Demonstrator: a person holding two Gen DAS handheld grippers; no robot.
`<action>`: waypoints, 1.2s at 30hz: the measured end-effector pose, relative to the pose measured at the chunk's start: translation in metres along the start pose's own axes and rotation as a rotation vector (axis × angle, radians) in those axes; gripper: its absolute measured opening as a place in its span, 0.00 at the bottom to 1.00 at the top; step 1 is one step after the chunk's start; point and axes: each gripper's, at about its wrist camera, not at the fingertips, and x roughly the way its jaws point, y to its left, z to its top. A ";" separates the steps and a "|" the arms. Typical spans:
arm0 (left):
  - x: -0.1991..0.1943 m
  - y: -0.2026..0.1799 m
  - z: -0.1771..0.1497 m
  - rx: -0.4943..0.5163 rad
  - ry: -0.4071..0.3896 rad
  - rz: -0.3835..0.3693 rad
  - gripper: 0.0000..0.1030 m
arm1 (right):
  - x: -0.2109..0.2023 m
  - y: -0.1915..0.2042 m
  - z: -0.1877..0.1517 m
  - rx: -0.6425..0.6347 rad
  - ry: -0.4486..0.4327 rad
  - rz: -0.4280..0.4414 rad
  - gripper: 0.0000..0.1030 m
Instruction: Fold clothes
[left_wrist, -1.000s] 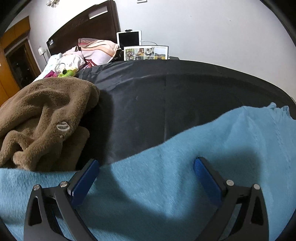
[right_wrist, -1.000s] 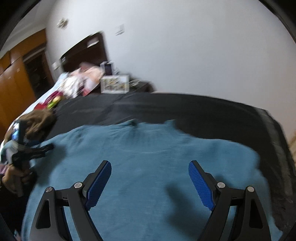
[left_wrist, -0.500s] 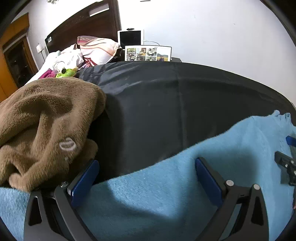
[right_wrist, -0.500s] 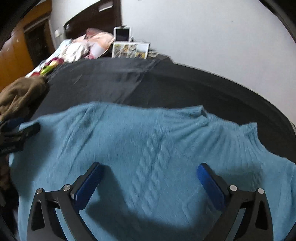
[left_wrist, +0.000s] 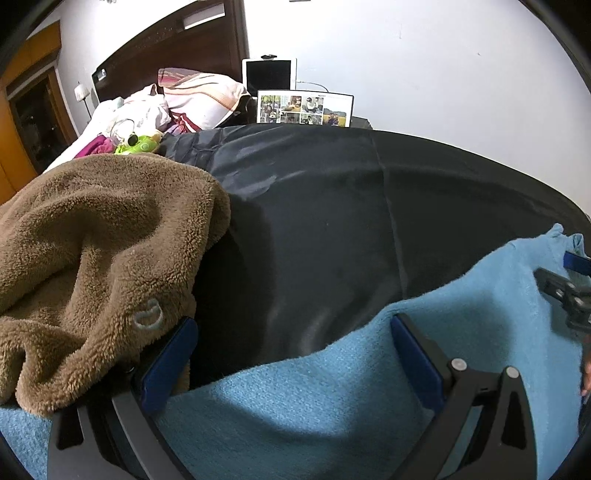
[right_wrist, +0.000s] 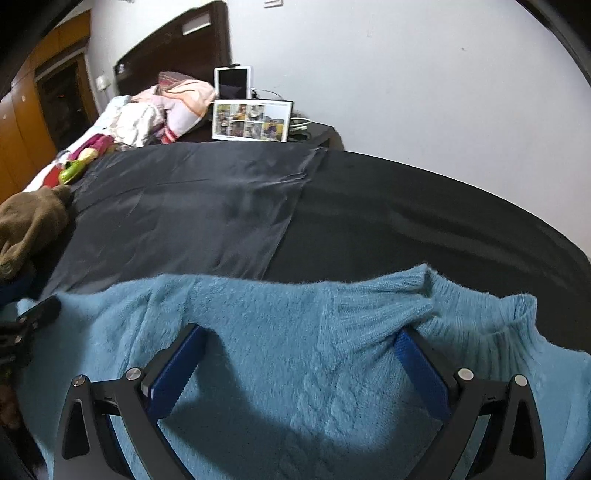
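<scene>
The left gripper (left_wrist: 291, 354) is spread wide, low over the near left part of a blue knit sweater (left_wrist: 332, 406); its left finger (left_wrist: 168, 363) is partly buried under a brown fleece garment (left_wrist: 92, 251) heaped at the left. The right gripper (right_wrist: 295, 365) is also spread wide, holding nothing, above the sweater's (right_wrist: 295, 332) chest, with its right finger (right_wrist: 421, 373) tucked beneath a ribbed fold near the collar (right_wrist: 517, 317). The sweater lies flat on a black sheet (right_wrist: 369, 229); its near hem and outer sleeves are cut off. Far away, pillows (left_wrist: 201, 92), a tablet (left_wrist: 269, 74) and a photo collage (left_wrist: 304, 109) stand by the white wall.
</scene>
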 end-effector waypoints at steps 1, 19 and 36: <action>0.000 0.000 0.000 0.001 -0.001 0.001 1.00 | -0.007 -0.004 -0.005 -0.003 -0.003 0.020 1.00; -0.030 -0.040 -0.012 0.083 -0.045 0.107 1.00 | -0.269 -0.254 -0.243 0.398 -0.206 -0.165 1.00; -0.125 -0.206 -0.053 0.339 -0.003 -0.228 1.00 | -0.250 -0.280 -0.313 0.410 -0.114 -0.108 0.78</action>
